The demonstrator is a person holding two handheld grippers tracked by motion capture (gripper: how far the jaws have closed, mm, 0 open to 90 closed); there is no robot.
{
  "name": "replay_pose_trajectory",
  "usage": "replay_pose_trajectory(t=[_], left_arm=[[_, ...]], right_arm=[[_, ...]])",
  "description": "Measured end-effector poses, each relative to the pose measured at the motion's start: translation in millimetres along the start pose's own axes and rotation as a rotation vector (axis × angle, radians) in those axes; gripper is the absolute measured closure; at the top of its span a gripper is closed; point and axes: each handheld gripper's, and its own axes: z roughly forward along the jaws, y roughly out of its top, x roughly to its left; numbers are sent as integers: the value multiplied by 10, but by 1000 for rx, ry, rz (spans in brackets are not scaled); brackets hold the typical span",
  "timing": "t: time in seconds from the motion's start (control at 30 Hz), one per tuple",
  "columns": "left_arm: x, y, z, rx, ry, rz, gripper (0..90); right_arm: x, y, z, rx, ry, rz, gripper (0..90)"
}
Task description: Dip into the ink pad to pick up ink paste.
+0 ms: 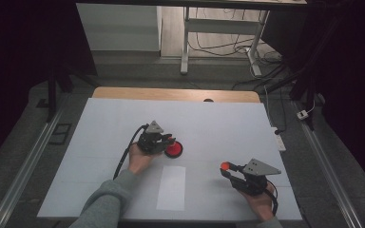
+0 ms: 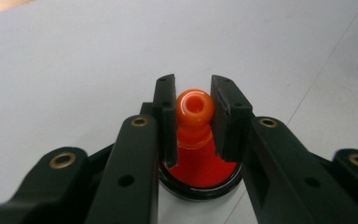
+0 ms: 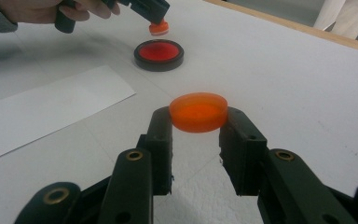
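While the left gripper [image 1: 164, 140] hung just over the round black dish [image 3: 159, 54], its jaws were closed on a small orange piece with a knob on top [image 2: 195, 108]. That dish had a red inside and sat on the white worktop [image 1: 218, 123], a bit left of the middle. I think the coming move depended on one thing: the dish lay right under the orange piece, so the piece only needed to go straight down. Its long side stood nearly up and down, with the knob at the top. The left gripper was much nearer to the dish than the right one. The right gripper [image 1: 225, 168] was well apart from it, over by the person's right, and it was pinching a flat orange disc [image 3: 198, 112] by its edges, held off the worktop. A white sheet of paper [image 1: 171, 187] lay flat between the two hands. The left gripper view looked down past the knob into the red dish. The right gripper view showed something else: from the side, there was a clear gap between the orange piece and the dish, so they were not touching.
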Motion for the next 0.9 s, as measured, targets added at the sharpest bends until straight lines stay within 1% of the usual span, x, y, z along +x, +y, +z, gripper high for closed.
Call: replay_pose_trajectory(t=[0.03,0.13,0.27,0.37,0.47,0.53,0.73,0.9], left_arm=[[6,-4,4,6,1,4,726],[11,-14,17,12,0,1,726],[-5,-21,39,24,-1,5,726],[-25,-32,78,42,-4,14,727],[-29,-57,120,63,4,21,726],[-27,-70,117,57,4,20,727],[-58,-66,119,68,22,47,729],[-66,-82,121,61,27,55,730]], right_arm=[[0,-1,2,-1,0,2,647],[-4,-3,2,-2,-1,3,647],[-2,-3,1,1,0,1,647],[-1,-2,-3,0,0,0,647],[-3,-3,-5,0,-1,3,647],[-4,-3,-5,0,-1,3,647],[6,-1,-8,3,1,-1,647],[9,2,-14,-1,-1,-3,647]])
